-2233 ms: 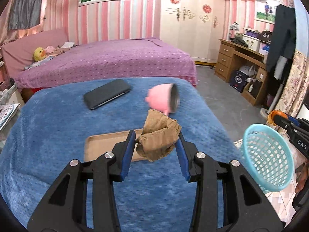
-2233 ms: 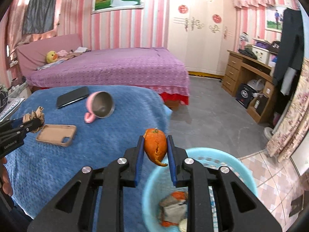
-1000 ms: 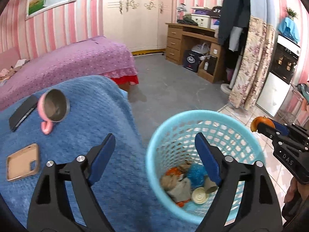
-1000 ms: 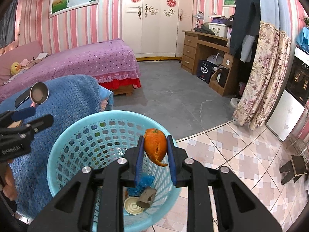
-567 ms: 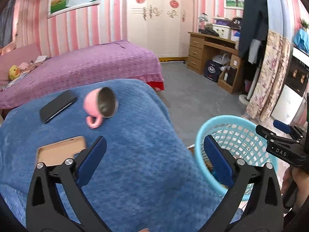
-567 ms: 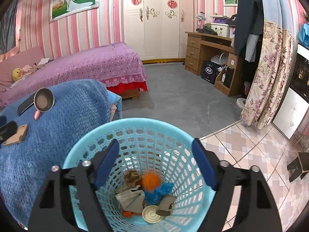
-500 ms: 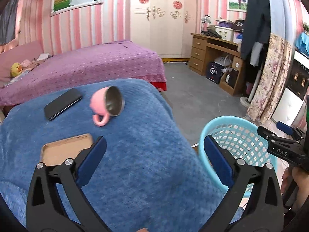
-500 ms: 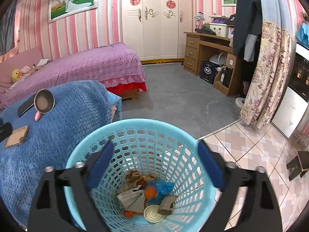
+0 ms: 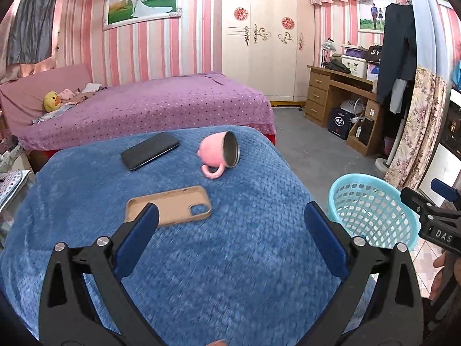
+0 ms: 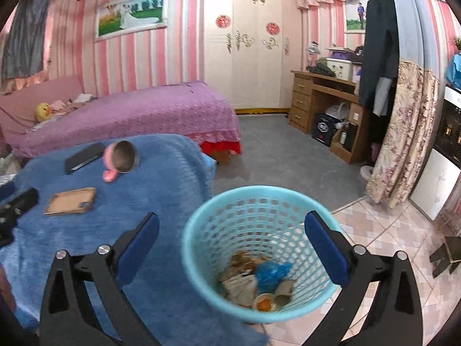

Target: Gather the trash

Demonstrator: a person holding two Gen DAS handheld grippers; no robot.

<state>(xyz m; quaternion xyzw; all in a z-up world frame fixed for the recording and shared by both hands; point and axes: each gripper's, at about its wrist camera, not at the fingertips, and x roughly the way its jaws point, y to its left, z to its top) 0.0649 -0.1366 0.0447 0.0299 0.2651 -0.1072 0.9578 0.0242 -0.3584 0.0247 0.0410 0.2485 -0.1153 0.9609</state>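
Your left gripper (image 9: pixel 230 227) hangs spread and empty over the blanket (image 9: pixel 216 274), likely hunting for more trash; only a phone (image 9: pixel 149 150), a case (image 9: pixel 170 205) and a tipped mug (image 9: pixel 220 154) lie there. Your right gripper (image 10: pixel 232 232) has just been opening, nothing between its jaws, above the basket (image 10: pixel 201 225) beside the blanket. The trash (image 10: pixel 256 279) rests in the basket's bottom: crumpled paper, blue wrap, orange peel.

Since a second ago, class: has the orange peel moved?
Yes. It left the right gripper, whose jaws have just been opening and are empty, and dropped into the basket beside the blue blanket.
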